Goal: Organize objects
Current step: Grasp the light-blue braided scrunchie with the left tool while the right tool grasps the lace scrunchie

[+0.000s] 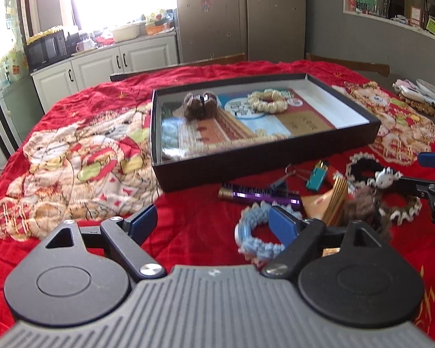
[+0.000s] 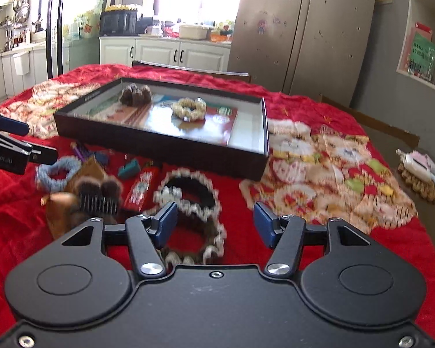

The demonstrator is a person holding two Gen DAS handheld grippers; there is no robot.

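While both tools hang over the red cloth [image 1: 206,226], each stands spread with nothing between its pads: the left tool [image 1: 214,220] gapes wide, its right pad just above a blue scrunchie [image 1: 253,232], and the right tool [image 2: 216,221] stands about half spread, its left pad over a black scrunchie [image 2: 194,191] and a brown one [image 2: 200,243] lying just beside each other. Neither tool visibly touches anything. The black box [image 2: 165,148] sits farther back on the bench, holding a brown fur clip [image 2: 136,92] and a cream scrunchie [image 2: 188,108], well apart. In front of the box lies a loose cluster: a purple tube [image 1: 258,195], a teal lighter [image 1: 316,178], a second fur clip [image 2: 98,194] and a red packet [image 2: 140,190]. Behind the bench stand white cabinets [image 2: 159,50], a microwave [image 2: 119,21], a bright window and a steel fridge [image 2: 298,29].
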